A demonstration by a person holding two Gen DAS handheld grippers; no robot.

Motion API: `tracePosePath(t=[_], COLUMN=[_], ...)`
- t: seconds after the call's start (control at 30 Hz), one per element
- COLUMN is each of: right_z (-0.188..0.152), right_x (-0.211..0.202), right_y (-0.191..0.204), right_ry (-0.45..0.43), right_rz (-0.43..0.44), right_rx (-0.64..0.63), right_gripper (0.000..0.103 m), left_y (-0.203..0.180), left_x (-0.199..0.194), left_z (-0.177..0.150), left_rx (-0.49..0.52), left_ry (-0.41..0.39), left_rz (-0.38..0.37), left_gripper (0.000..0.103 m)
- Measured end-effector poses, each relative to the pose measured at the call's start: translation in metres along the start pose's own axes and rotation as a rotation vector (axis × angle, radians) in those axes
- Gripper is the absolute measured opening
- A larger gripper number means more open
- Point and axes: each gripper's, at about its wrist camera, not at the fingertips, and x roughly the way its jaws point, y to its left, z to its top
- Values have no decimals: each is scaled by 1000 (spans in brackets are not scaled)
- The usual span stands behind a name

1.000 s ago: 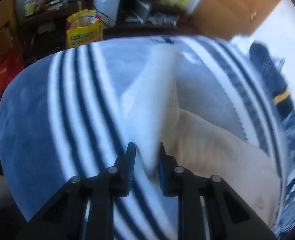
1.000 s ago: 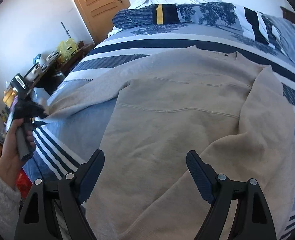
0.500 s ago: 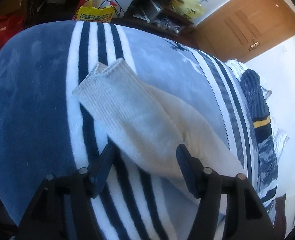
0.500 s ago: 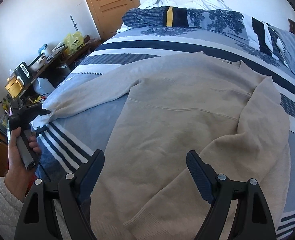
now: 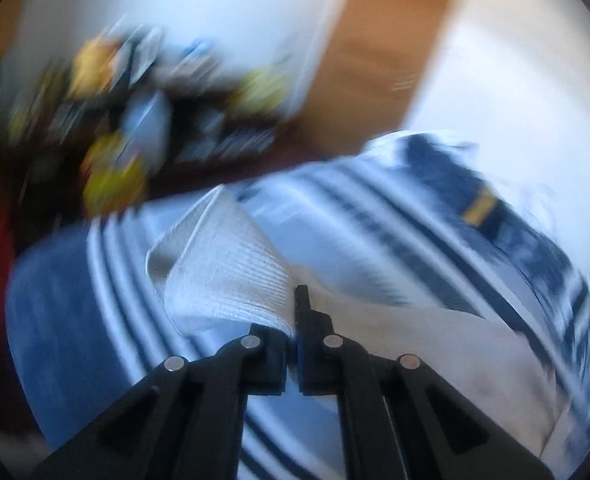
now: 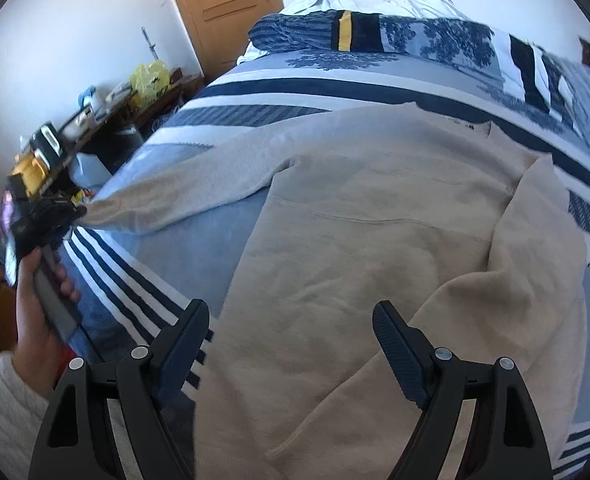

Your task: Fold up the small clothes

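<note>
Now the left gripper (image 5: 292, 322) has the sleeve cuff (image 5: 223, 264) pinched, out at the edge of the bed (image 6: 199, 248).

Its tongs are closed together on the ribbed cuff, drawing that sleeve (image 6: 183, 196) straight out from the beige sweater (image 6: 359, 240), likely so it can be carried across the body as a clean fold. Meanwhile the right gripper (image 6: 291, 334) hangs over the hem with its tongs wide apart and nothing between them, perhaps ready to pin the cloth down. The sweater lies flat on the striped bedspread, its other sleeve (image 6: 535, 248) already laid over the chest. A rolled blue quilt (image 6: 375, 36) sits well behind the collar, a cluttered desk (image 6: 95, 108) stands beside the bed, and nothing blocks the fold.
</note>
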Motion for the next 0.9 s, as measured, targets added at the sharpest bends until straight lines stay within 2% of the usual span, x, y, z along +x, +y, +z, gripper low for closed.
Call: tracePosePath(t=[0.1, 0.13, 0.23, 0.3, 0.37, 0.43, 0.47, 0.53, 0.6, 0.63, 0.7, 0.73, 0.77, 0.8, 0.9], right_z=[-1, -1, -5, -11, -18, -28, -33, -43, -50, -51, -50, -48, -47, -49, -50], right_x=[-10, -13, -29, -42, -51, -54, -54, -47, -32, -25, -15, -11, -5, -1, 14], right_y=[-18, -27, -62, -92, -119, -143, -152, -166, -176, -179, -181, -183, -184, -185, -182], right_ry=[-18, -23, -53, -78, -90, -81, -77, -67, -20, 7, 25, 30, 44, 56, 109], right_rz=[29, 31, 31, 51, 80, 117, 139, 178, 194, 226, 282, 291, 309, 329, 343], right_rx=[65, 87, 173, 247, 315, 382, 403, 420, 435, 442, 440, 435, 436, 449, 451], right_gripper=[87, 87, 87, 87, 87, 87, 87, 87, 87, 86, 85, 85, 85, 85, 85], left_y=[-68, -89, -138, -163, -186, -205, -212, -219, -227, -232, -238, -236, -230, -226, -211], left_x=[-59, -76, -114, -130, -137, -134, -127, -111, -105, -107, -120, -125, -128, -130, -130], left_z=[-8, -16, -50, -81, -116, -153, -174, -206, -231, -239, -246, -245, -242, -240, -232], left_rx=[230, 299, 459, 557, 653, 732, 756, 756, 824, 879, 945, 938, 904, 875, 803], left_ry=[-115, -127, -114, -78, -32, 56, 126, 261, 346, 350, 338, 337, 335, 335, 393], left_rz=[-166, -226, -395, -484, -539, -579, -599, -597, -592, -586, -603, -621, -627, -626, -630], left_gripper=[3, 3, 3, 3, 3, 3, 3, 3, 4, 5, 23, 30, 45, 56, 56])
